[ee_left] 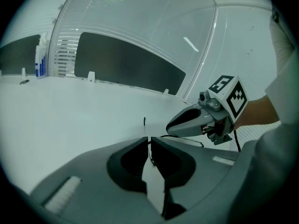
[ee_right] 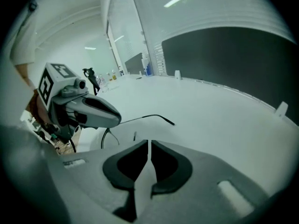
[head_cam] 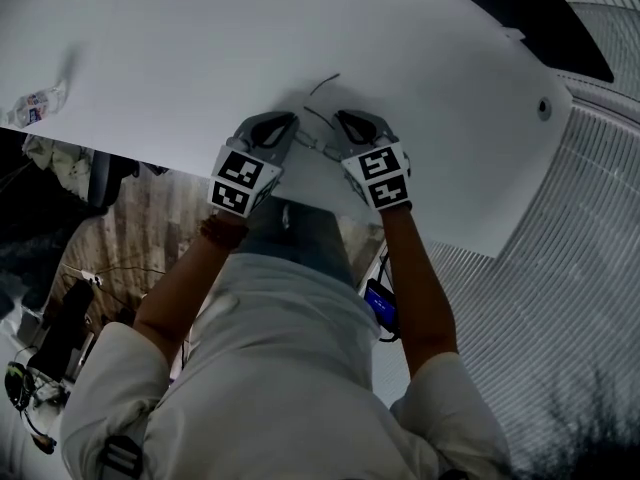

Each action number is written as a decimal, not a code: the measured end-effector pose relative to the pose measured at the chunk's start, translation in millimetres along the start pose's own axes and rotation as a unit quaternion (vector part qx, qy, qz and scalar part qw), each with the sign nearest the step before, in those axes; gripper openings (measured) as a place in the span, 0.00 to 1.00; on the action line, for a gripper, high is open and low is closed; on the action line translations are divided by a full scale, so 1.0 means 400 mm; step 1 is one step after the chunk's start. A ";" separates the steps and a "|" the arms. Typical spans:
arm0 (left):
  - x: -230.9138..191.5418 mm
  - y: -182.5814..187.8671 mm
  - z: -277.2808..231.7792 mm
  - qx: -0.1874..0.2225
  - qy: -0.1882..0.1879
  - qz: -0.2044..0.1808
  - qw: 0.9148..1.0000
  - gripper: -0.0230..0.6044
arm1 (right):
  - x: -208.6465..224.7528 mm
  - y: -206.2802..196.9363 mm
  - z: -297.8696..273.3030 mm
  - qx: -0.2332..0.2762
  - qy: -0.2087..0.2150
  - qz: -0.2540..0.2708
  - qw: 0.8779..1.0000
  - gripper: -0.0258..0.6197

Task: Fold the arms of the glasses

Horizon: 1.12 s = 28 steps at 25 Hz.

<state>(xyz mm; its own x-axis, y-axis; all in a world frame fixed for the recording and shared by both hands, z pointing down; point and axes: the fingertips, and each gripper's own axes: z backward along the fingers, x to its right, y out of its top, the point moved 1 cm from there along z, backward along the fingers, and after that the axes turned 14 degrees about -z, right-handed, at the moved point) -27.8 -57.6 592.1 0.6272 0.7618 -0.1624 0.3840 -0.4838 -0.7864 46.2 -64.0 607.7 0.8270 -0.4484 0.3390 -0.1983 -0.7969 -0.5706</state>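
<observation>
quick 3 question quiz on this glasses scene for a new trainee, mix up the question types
1. True or false: the right gripper's fingers stand wide apart.
2. What lies under the glasses? A) a white table B) a wooden bench C) a green mat
3. Fill in: the left gripper's fingers are closed on the glasses' thin wire ___.

Key: 1 false, they are together; 2 A; 3 frame.
</observation>
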 end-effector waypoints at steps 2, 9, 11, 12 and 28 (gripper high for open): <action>0.000 -0.003 0.006 0.001 0.002 0.000 1.000 0.08 | -0.037 -0.004 0.000 -0.006 0.017 0.031 0.999 0.08; -0.003 -0.010 0.000 -0.002 0.008 0.001 1.000 0.08 | -0.090 -0.017 -0.007 -0.013 0.056 0.081 0.995 0.08; -0.002 -0.016 -0.002 -0.006 0.010 0.004 1.000 0.08 | -0.099 -0.022 -0.008 -0.014 0.064 0.090 0.994 0.08; -0.003 -0.019 -0.002 -0.009 0.011 0.004 1.000 0.08 | -0.106 -0.024 -0.009 -0.015 0.070 0.094 0.993 0.08; -0.015 -0.006 -0.005 -0.006 0.010 -0.003 1.000 0.08 | -0.149 -0.047 0.124 0.032 0.071 0.015 0.997 0.35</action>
<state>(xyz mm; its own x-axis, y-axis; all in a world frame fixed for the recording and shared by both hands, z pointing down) -31.2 -62.0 596.2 0.6387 0.7557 -0.1449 0.3966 -0.4847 -0.7796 26.9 -2.2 561.1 0.7374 -0.5281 0.4212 -0.1834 -0.7566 -0.6276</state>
